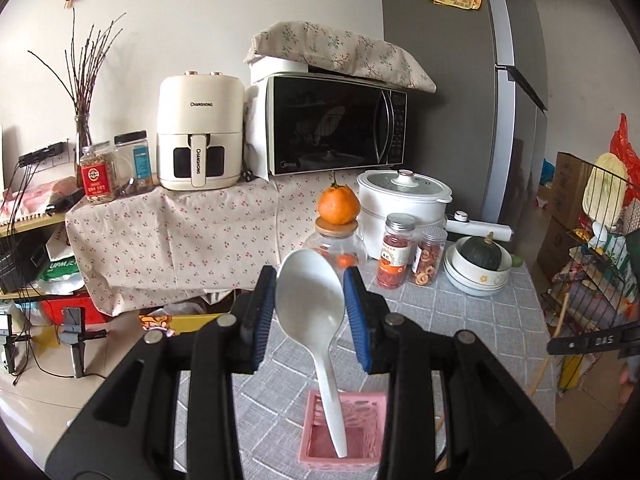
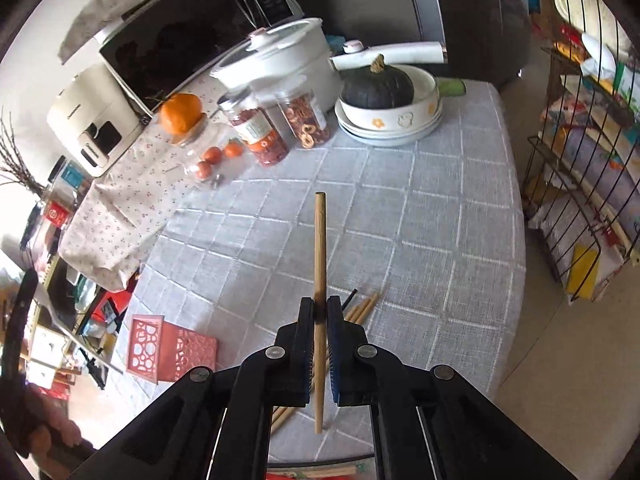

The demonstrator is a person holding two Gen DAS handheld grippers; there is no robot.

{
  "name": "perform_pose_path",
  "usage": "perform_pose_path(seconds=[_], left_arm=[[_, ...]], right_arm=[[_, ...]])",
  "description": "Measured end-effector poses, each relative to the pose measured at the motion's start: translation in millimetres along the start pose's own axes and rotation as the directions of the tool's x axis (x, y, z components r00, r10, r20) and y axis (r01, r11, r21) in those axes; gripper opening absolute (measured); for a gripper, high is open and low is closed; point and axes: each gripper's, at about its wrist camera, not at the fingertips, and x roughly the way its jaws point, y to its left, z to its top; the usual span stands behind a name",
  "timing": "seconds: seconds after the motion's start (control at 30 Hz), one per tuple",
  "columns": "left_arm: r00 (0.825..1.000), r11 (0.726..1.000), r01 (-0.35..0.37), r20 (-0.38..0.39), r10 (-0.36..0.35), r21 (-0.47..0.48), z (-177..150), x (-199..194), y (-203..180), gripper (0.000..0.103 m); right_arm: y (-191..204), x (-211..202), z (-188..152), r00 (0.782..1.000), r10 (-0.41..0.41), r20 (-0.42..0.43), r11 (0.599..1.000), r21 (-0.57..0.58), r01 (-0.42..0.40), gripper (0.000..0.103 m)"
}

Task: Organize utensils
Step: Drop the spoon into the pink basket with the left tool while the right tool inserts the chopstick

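We pinch one white plastic spoon (image 1: 311, 300) in our left gripper (image 1: 310, 304), handle down into the pink basket (image 1: 344, 436) below; our right gripper (image 2: 320, 312) clamps one bamboo chopstick (image 2: 319, 280), three more chopsticks (image 2: 362, 310) lying just beyond.

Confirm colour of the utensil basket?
Pink basket, clearest in the left wrist view.

Soft, even daylight, perhaps from a window; shadows are faint. Fisheye bending and black vignetting crowd the edges. The microwave (image 1: 336, 128) door reflects glare. The jars (image 2: 264, 128) are motion-blurred.
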Motion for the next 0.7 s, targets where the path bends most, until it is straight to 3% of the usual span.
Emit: perform_pose_path(seconds=[0.33, 0.57, 0.7], left_arm=[[0.997, 0.997, -0.075, -0.009, 0.075, -0.010, -22, 31, -7, 0.036], [0.988, 0.996, -0.091, -0.124, 0.092, 0.017, -36, 56, -7, 0.037], [0.981, 0.998, -0.060, -0.188, 0.054, -0.027, -34, 58, -2, 0.047]], right_arm=[[21, -26, -1, 0.996, 0.032, 0.078, 0.997, -0.076, -0.026, 0.006], [35, -35, -3, 0.992, 0.051, 0.113, 0.993, -0.111, -0.039, 0.006], [50, -49, -3, 0.987, 0.082, 0.138, 0.987, -0.151, -0.061, 0.006]])
